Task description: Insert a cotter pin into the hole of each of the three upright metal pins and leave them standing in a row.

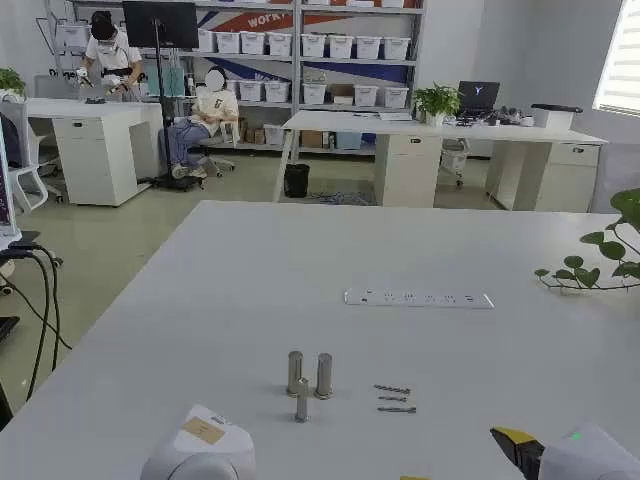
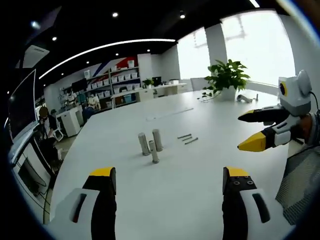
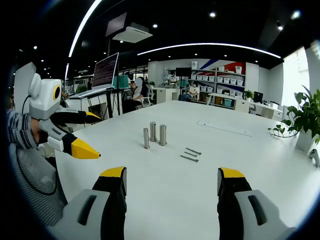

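three short grey metal cylinder pins point(image 1: 324, 375) stand clustered on white table point(image 1: 300, 260), thin cotter pins point(image 1: 392, 399) just beside; left gripper point(image 2: 167, 177) and right gripper point(image 3: 171, 176) empty, jaws apart.

Head view: from above the near edge of the broad white worktable point(image 1: 200, 300), facing forward and down across it. Left gripper view: low over the near left, aimed far and rightward, catching the yellow-tipped right gripper point(image 2: 240, 133) at its right. Right gripper view: low over the near right, aimed far and leftward, catching the yellow-tipped left gripper point(image 3: 99, 137) at its left. Shared by all three, close ahead: three upright grey metal pins point(image 1: 308, 380) with three thin metal cotter pins point(image 1: 393, 399) just right.
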The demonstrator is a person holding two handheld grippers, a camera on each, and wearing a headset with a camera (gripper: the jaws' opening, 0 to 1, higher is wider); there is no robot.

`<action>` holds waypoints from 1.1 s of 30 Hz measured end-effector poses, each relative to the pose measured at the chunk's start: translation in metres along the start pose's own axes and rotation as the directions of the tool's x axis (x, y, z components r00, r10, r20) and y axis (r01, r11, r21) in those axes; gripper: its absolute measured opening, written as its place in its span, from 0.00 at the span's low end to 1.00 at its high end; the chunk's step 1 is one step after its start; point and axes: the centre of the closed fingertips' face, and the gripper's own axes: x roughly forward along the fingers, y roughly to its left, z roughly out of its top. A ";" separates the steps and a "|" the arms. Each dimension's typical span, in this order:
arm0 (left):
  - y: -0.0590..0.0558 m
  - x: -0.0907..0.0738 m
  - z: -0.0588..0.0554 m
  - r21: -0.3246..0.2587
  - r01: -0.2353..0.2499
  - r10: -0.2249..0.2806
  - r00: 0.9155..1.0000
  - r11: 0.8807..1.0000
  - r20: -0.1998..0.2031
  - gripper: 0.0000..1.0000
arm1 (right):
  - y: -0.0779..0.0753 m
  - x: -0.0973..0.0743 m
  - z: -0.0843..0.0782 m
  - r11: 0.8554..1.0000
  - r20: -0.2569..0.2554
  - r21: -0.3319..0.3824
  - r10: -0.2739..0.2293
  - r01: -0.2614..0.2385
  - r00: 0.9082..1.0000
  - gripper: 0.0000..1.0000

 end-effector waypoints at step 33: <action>0.002 -0.001 -0.002 -0.003 -0.009 0.009 1.000 1.000 -0.003 0.77 | 0.000 -0.002 0.003 1.000 0.008 0.005 0.002 -0.002 1.000 0.66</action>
